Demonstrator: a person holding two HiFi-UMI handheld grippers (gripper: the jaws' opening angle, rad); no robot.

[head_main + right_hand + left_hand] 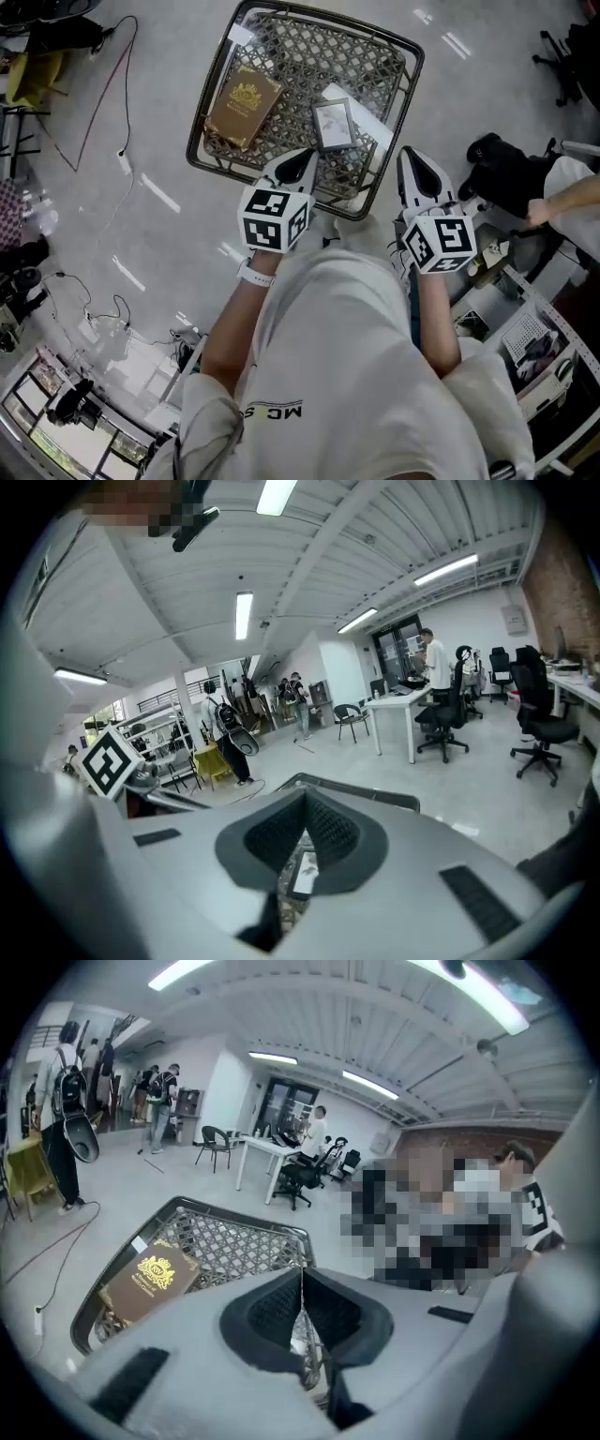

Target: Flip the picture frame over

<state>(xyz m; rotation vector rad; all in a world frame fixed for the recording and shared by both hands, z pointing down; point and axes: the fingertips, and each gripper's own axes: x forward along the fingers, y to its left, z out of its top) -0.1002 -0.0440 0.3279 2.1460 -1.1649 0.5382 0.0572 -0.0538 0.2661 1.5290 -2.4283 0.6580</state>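
The left gripper [298,167] and the right gripper [420,176], each with jaws pressed together on nothing, hang over the near edge and near right corner of the wire basket [291,52], where the picture frame [333,125] lies flat toward its right edge, apart from a brown book [244,105].

In the head view the white-and-black left gripper [302,161] is covering part of the near rim of the dark wire-mesh basket [309,56], and both hands are sitting hidden behind the marker cubes. In the left gripper view that gripper's own grey body is blocking the basket's near half and the near corner of the brown gold-crested book [150,1279], whose lettering is coming out too small to read. Below the meeting tips of the right gripper [305,806], only a sliver of the small grey-edged picture frame [302,876] is showing through the slot, the rest lying behind the grey shell
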